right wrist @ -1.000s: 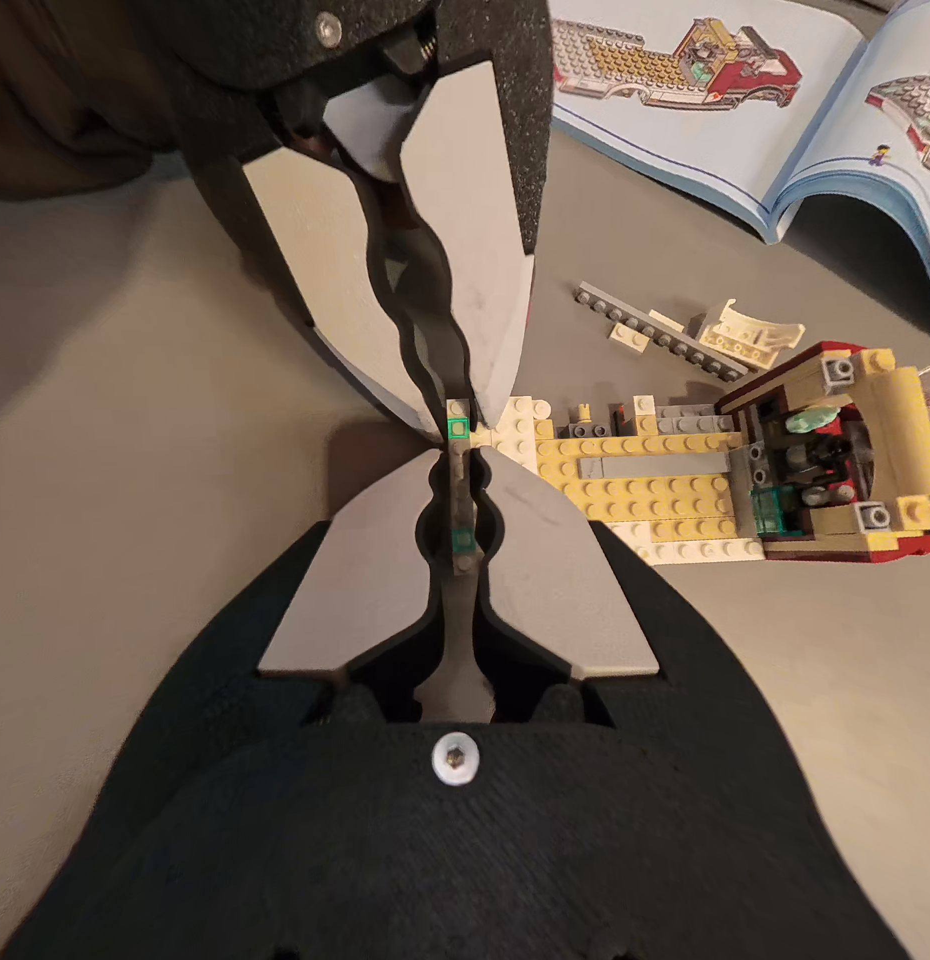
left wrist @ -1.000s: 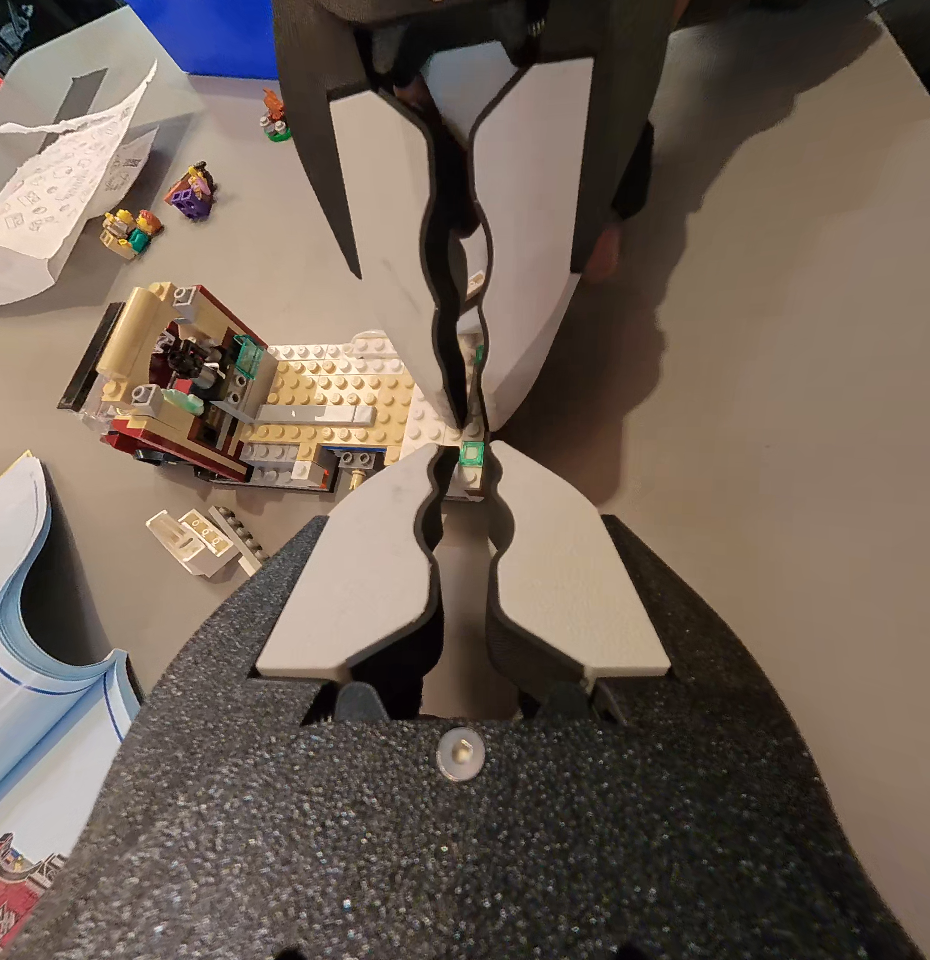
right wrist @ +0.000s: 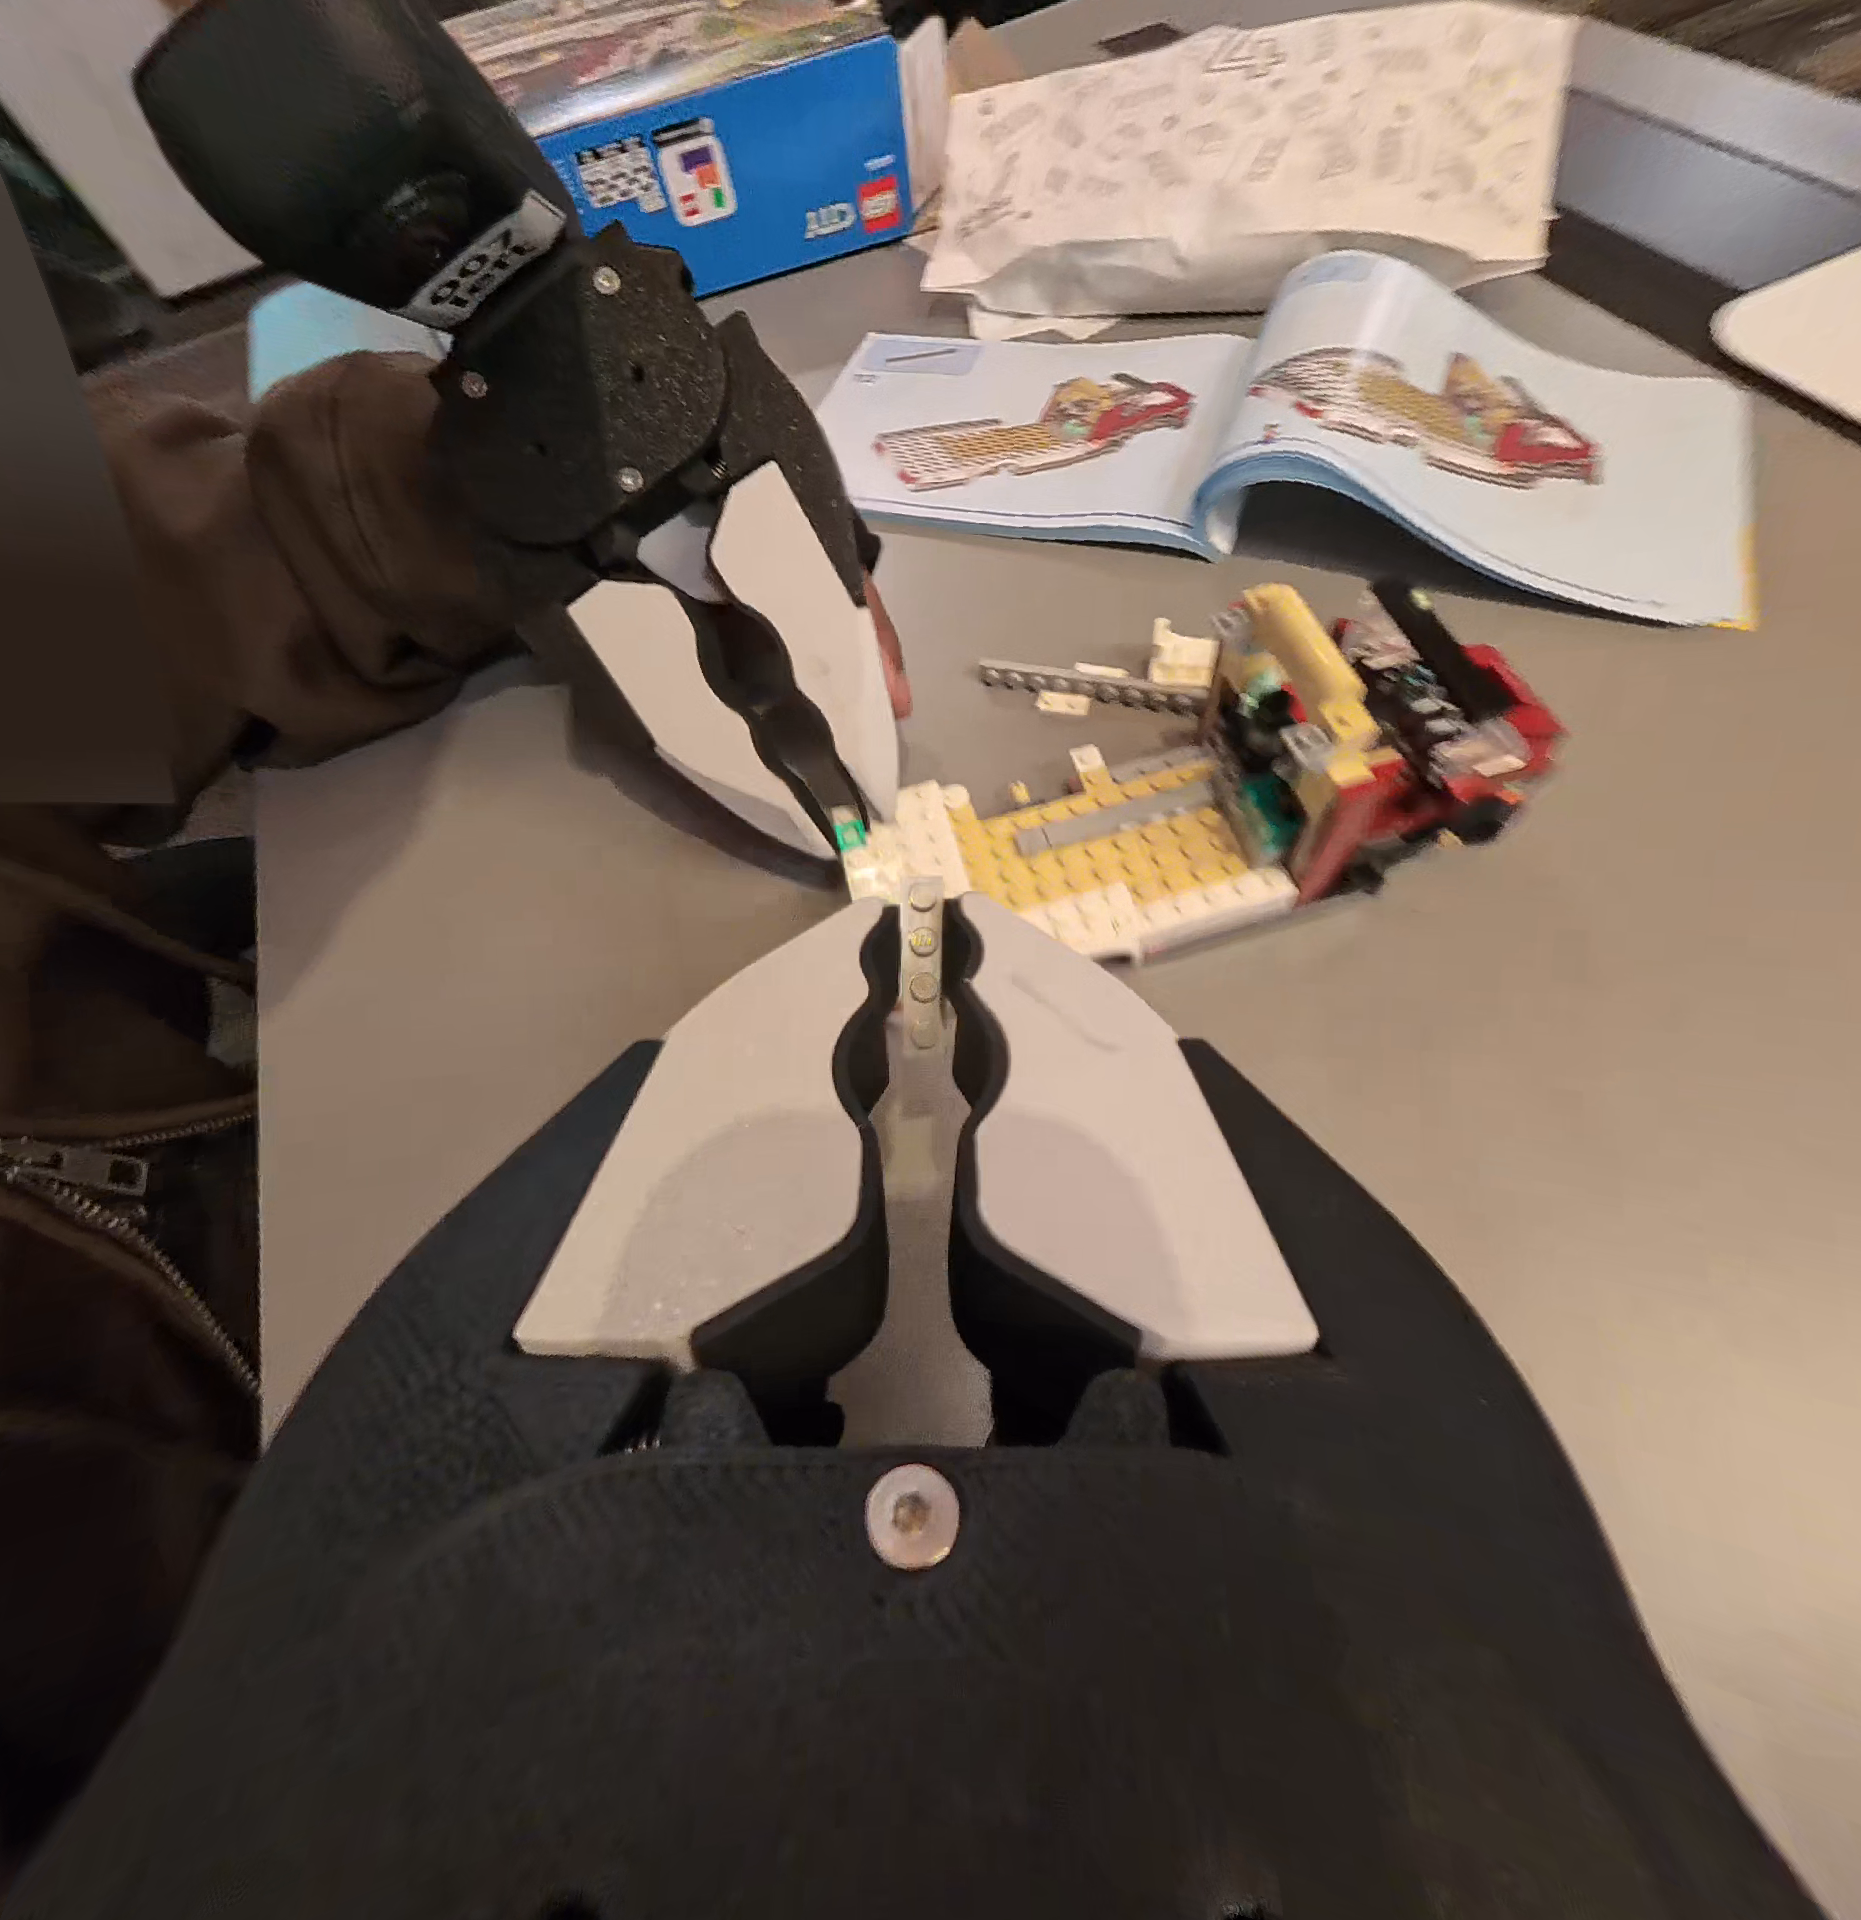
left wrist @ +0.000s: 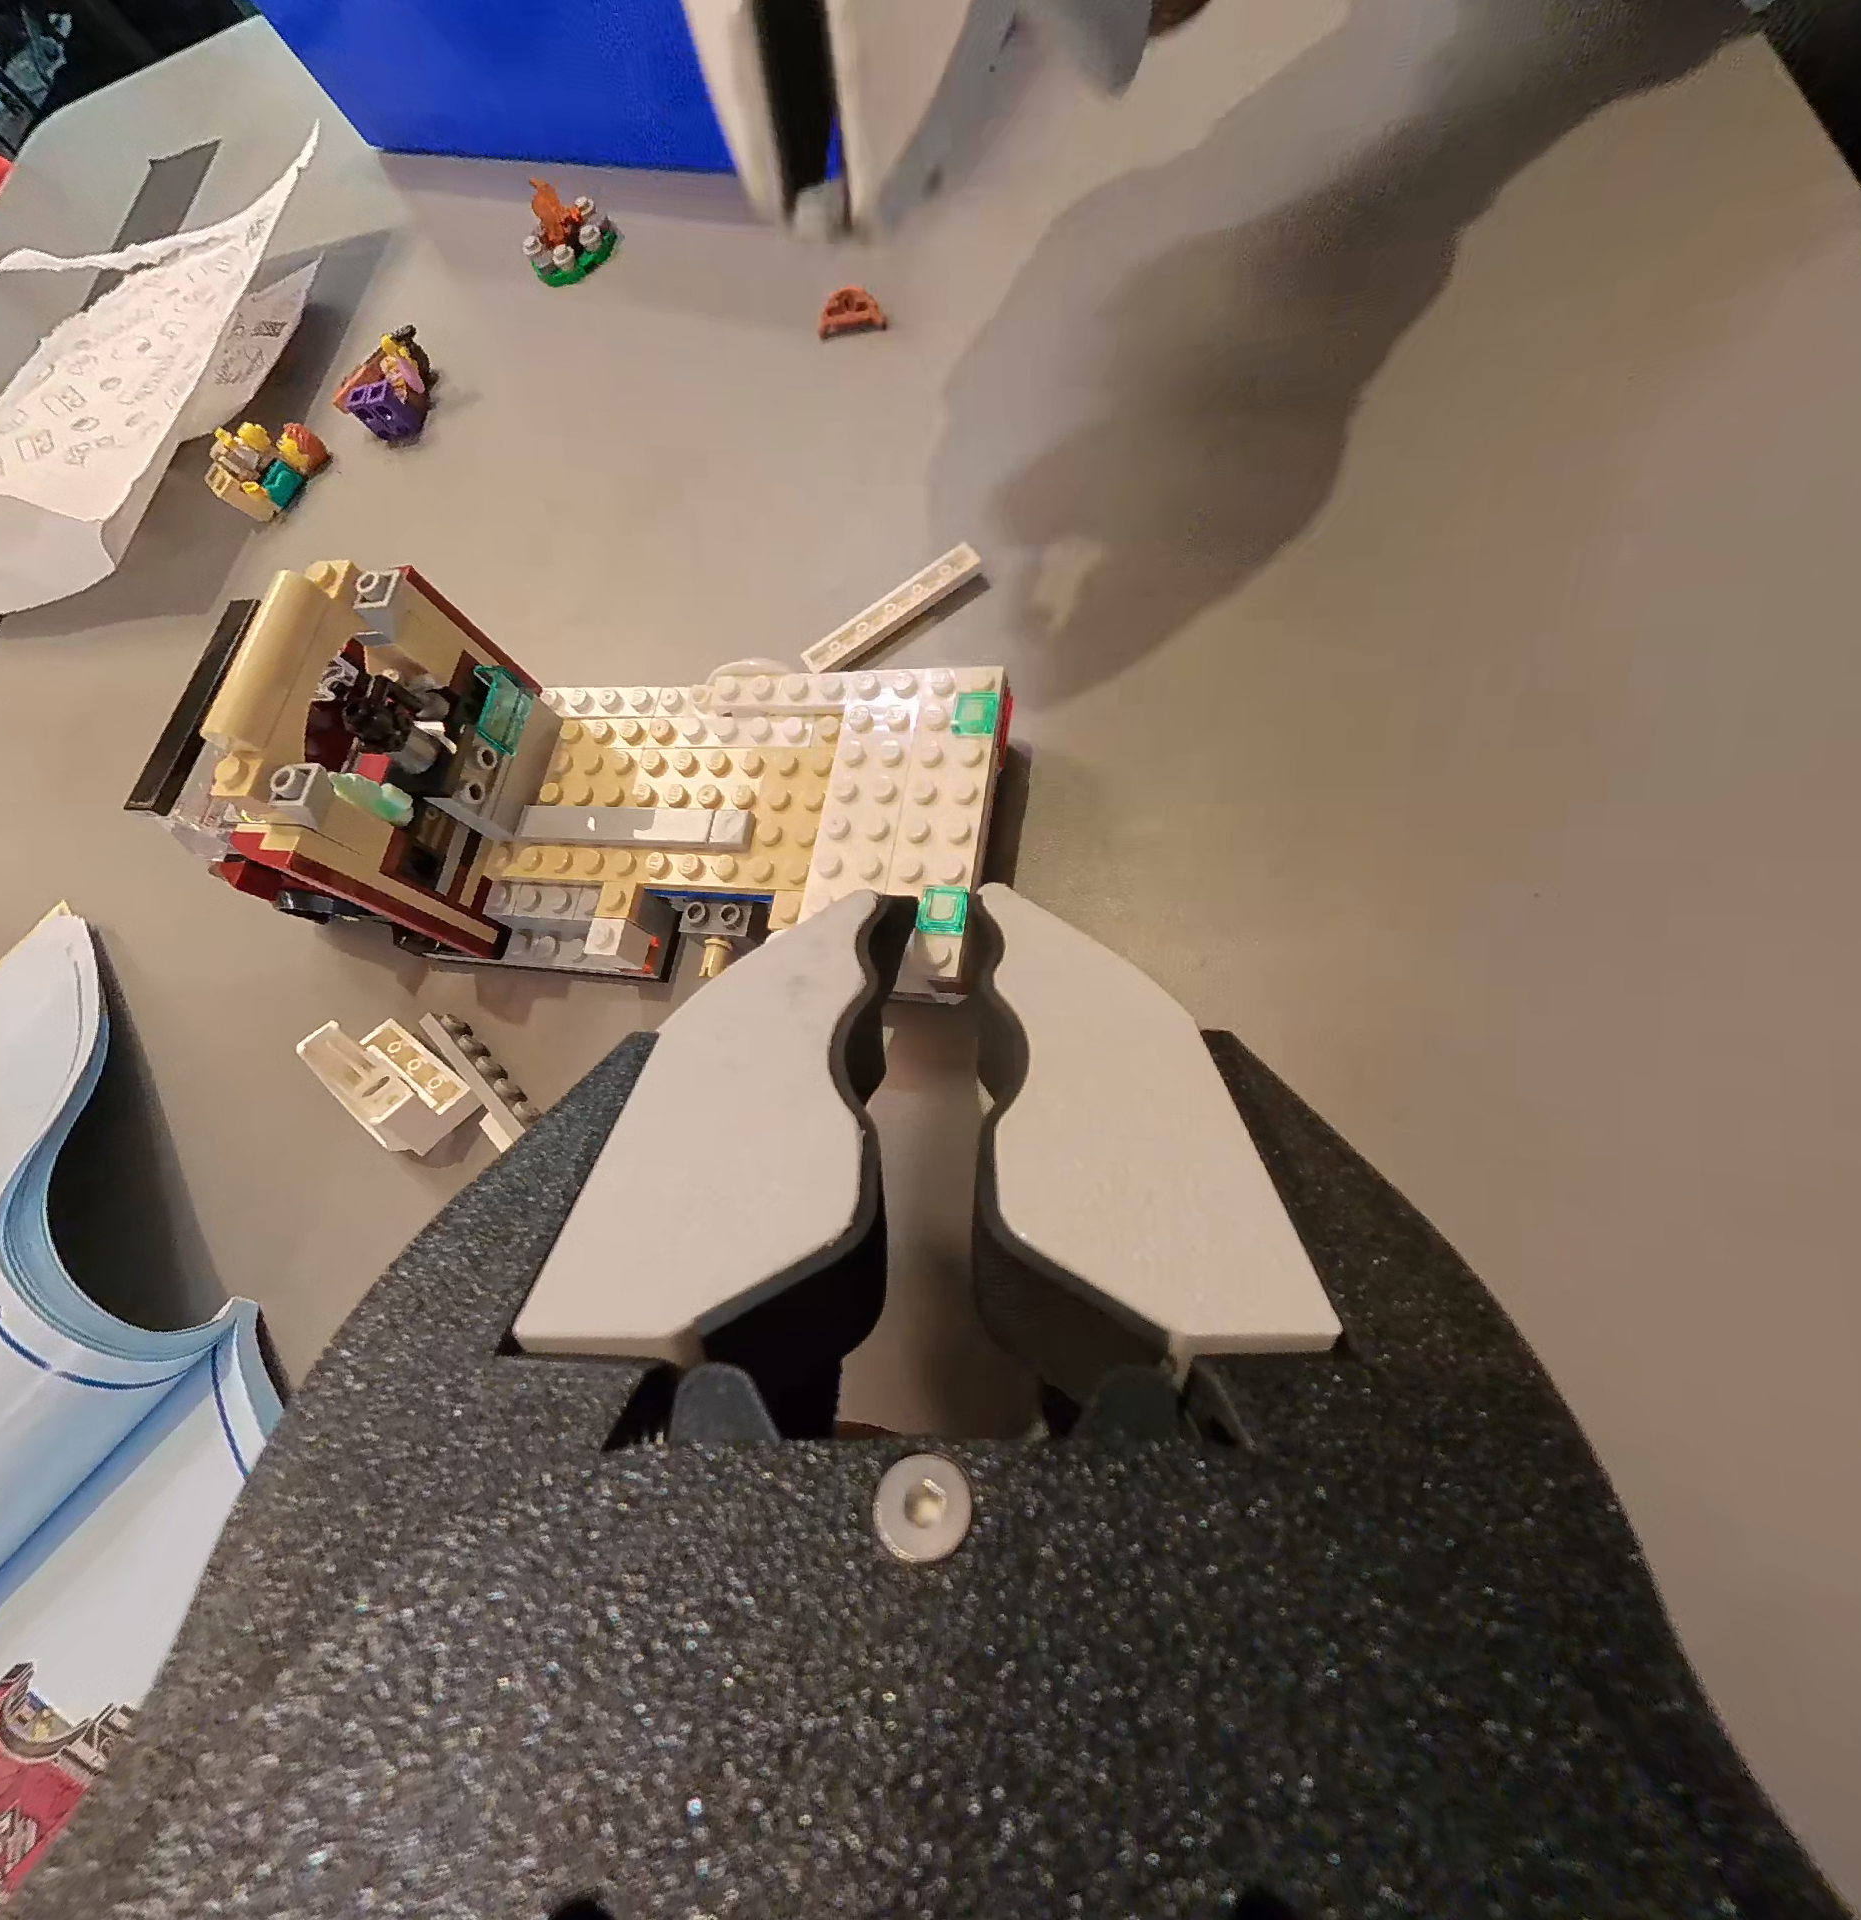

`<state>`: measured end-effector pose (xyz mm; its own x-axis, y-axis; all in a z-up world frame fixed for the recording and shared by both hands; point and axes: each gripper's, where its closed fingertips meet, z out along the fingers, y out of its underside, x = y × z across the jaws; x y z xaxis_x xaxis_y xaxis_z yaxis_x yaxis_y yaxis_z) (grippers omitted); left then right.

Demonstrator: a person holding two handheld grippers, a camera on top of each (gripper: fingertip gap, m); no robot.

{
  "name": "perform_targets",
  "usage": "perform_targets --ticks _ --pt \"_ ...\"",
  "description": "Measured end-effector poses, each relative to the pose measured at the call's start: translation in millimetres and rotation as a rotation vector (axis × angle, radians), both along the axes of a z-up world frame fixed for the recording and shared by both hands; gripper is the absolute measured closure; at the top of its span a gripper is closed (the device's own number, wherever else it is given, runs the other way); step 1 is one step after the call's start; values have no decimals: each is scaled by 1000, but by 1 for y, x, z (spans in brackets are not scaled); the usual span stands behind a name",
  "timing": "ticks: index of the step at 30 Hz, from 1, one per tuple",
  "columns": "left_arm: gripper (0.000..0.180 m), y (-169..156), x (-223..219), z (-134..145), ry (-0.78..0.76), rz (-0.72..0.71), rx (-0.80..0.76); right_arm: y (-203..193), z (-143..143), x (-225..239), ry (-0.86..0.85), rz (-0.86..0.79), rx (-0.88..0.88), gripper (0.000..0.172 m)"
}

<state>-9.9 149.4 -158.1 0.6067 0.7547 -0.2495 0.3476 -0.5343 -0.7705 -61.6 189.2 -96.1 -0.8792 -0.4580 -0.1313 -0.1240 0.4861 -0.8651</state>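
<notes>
Left tool [left wrist: 931,925] is clamped on the near white corner of the brick truck model [left wrist: 697,800], fingers either side of the corner strip right by a small clear green tile [left wrist: 944,912]. A second green tile [left wrist: 976,715] sits at the far corner of the same white end. The model lies on the grey surface [left wrist: 1425,935], its red and tan cab end pointing away to the left.

Right tool [right wrist: 921,920] is clamped on a thin grey studded strip [right wrist: 924,956], pads pressing both long edges; the strip pokes out past the fingertips, just beside the model's white end. View blurred.

Loose bits near the model: a flat tan strip [left wrist: 895,613], white pieces [left wrist: 396,1081], a small brown piece [left wrist: 853,312], little figures [left wrist: 271,468]. An open instruction booklet [right wrist: 1321,436], a blue box [right wrist: 739,166] and a crumpled paper bag [right wrist: 1248,156] lie farther off. A brown sleeve [right wrist: 334,561] is behind the left tool.
</notes>
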Motion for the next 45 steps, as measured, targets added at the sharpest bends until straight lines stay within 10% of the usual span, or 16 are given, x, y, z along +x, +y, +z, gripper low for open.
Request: perform_targets --ticks 10,16,33,45 --pt "168 4 0 0 -6 -7 9 119 26 -152 219 -550 37 164" --pt "168 4 0 0 -5 -8 7 147 -8 -221 257 -714 176 158" --pt "164 18 -10 10 57 -25 10 19 -27 -6 283 -22 16 155" --pt "163 14 -14 1 42 5 -43 -14 -54 31 306 96 71 160"
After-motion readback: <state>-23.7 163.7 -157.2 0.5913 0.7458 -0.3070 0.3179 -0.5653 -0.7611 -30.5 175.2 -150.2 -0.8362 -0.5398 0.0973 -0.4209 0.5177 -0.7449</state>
